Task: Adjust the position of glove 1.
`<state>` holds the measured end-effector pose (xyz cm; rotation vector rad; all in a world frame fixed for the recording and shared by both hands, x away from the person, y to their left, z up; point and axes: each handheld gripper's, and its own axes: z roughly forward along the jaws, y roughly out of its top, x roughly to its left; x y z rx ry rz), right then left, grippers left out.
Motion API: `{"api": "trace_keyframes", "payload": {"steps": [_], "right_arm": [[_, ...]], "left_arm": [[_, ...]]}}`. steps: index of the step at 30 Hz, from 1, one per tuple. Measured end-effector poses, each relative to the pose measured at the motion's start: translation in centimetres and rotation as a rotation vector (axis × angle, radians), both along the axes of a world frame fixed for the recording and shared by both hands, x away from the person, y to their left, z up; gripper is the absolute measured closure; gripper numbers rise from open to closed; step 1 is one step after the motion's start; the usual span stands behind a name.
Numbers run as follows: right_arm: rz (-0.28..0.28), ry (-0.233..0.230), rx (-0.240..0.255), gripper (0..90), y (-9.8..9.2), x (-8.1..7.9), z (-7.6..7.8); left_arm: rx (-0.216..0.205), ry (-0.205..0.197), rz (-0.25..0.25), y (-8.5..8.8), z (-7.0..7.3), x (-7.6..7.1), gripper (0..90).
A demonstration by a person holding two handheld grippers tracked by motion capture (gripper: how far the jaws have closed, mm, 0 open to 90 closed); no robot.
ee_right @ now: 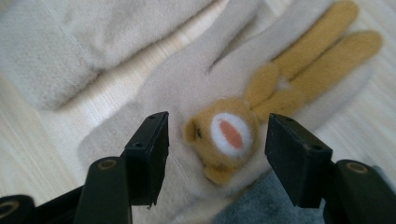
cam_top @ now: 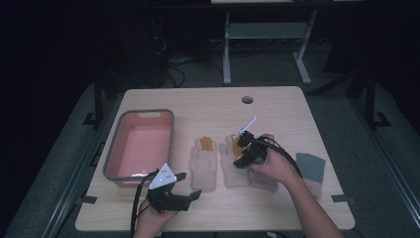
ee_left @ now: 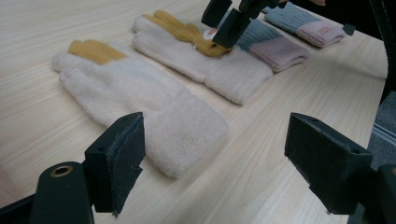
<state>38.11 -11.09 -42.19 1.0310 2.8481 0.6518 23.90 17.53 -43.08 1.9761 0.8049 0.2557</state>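
In the high view, the wooden surface (cam_top: 277, 106) carries a pink bin with a grey rim (cam_top: 140, 145) at about 9 o'clock from its middle. Just right of the bin lie two cream gloves side by side, fingers pointing to 12 o'clock: the left cream glove (cam_top: 204, 166) with mustard fingertips, and the right cream glove (cam_top: 233, 171), partly under the right gripper (cam_top: 242, 148). A grey-and-pink glove (cam_top: 311, 171) lies at 3 o'clock, near the surface's right edge. The left gripper (cam_top: 190, 191) rests at 7 o'clock near the front edge, just below the bin's corner, aimed toward the gloves — its jaws apart.

In the left gripper view, the left gripper (ee_left: 212, 154) stands wide open with nothing between its jaws; the cuff of the left cream glove (ee_left: 140, 100) lies just past the left jaw. Beyond it at 1 o'clock, the right cream glove (ee_left: 210, 60) has the right gripper (ee_left: 229, 25) down over its mustard part, with the grey-and-pink glove (ee_left: 275, 46) just behind.

In the right gripper view, the right gripper (ee_right: 217, 156) hangs close over the right cream glove (ee_right: 187, 88), jaws wide apart — a small mustard bear face (ee_right: 224, 137) sewn on the glove sits between them, untouched by either pad. Mustard fingers (ee_right: 317, 51) run off toward 2 o'clock.
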Motion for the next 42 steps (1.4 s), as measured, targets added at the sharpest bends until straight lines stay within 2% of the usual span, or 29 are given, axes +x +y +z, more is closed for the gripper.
{"api": "trace_keyframes", "payload": {"steps": [5,9,15,20,23,28,38,42], "right_arm": [[-0.003,0.015,-0.018,44.4,0.4,0.2,-0.8],[-0.009,0.018,-0.061,49.0,0.7,0.3,-1.4],[-0.027,0.002,-0.08,53.2,0.9,0.2,-1.6],[-0.049,-0.002,-0.075,57.3,0.8,0.0,-1.7],[-0.051,-0.012,-0.086,59.5,0.9,-0.1,-1.6],[-0.06,-0.02,-0.099,63.1,1.0,-0.4,-1.1],[-0.074,-0.026,-0.042,64.0,0.7,-0.8,1.1],[-0.066,-0.043,-0.044,64.0,1.0,-1.1,2.1]], "left_arm": [[0.003,-0.006,-0.005,-0.1,0.0,-0.1,20.4],[0.002,-0.005,-0.006,-0.1,0.0,-0.1,20.4],[0.002,-0.012,-0.003,-0.1,0.1,0.0,20.5],[-0.003,-0.002,0.004,-0.2,0.0,0.2,20.5],[0.005,-0.011,0.001,-0.2,0.0,0.2,20.7],[0.001,-0.002,0.006,-0.2,-0.1,0.2,20.7],[0.004,-0.012,0.011,-0.1,0.1,0.1,20.7],[0.002,-0.017,0.012,-0.1,0.2,0.1,20.7]]}}
